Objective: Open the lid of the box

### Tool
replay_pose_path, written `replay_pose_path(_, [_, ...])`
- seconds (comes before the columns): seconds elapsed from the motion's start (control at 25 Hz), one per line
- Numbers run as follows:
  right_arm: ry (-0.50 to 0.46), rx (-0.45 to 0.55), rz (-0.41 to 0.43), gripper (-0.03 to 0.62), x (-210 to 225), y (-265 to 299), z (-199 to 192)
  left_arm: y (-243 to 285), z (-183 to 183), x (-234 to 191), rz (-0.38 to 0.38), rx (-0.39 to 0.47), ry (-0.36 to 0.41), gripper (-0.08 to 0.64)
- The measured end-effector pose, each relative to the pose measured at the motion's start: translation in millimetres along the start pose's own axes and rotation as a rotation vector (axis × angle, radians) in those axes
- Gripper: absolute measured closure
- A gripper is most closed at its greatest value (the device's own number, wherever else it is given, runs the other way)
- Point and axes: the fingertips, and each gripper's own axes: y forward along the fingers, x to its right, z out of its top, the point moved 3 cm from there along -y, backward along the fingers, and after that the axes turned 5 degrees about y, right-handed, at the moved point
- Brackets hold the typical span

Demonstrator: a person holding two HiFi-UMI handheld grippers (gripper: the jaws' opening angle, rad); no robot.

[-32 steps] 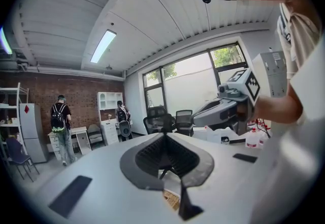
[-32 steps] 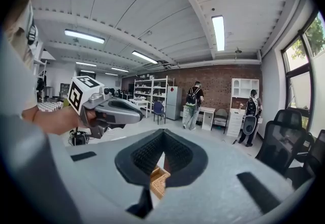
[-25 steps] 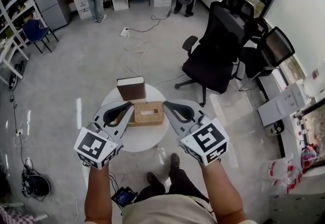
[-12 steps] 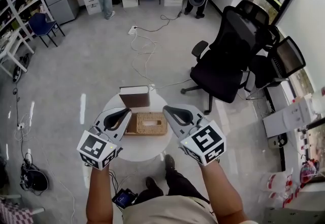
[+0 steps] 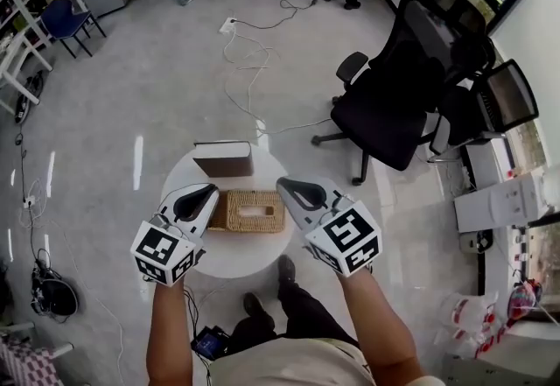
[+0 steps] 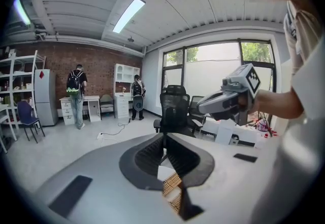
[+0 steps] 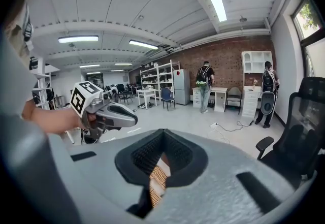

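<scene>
Between the tips of the left gripper and right gripper, lower down, sits the wicker box on the table. Both jaw pairs are together and empty. Advise parting one pair to catch the edge of the lid, the other steadying the base.

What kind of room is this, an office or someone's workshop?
Most likely an open office or lab workspace: a black swivel office chair beside a monitor, white shelving and desks against a brick wall, and power cables trailing over the floor.
</scene>
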Motion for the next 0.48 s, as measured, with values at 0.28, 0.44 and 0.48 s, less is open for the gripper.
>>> replay_pose_path(0.28, [0.047,-0.047,0.011,0.6,40,34,-41,42,-43,-15,-0.019,-0.058,-0.036,0.546])
replay_pose_path(0.44, [0.058,-0.076,0.019,0.599,55,52,-70,60,-73,-22,-0.027,-0.097,-0.063,0.546])
replay_pose_path(0.48, [0.064,-0.085,0.022,0.598,58,56,-78,64,-81,-24,-0.028,-0.107,-0.072,0.545])
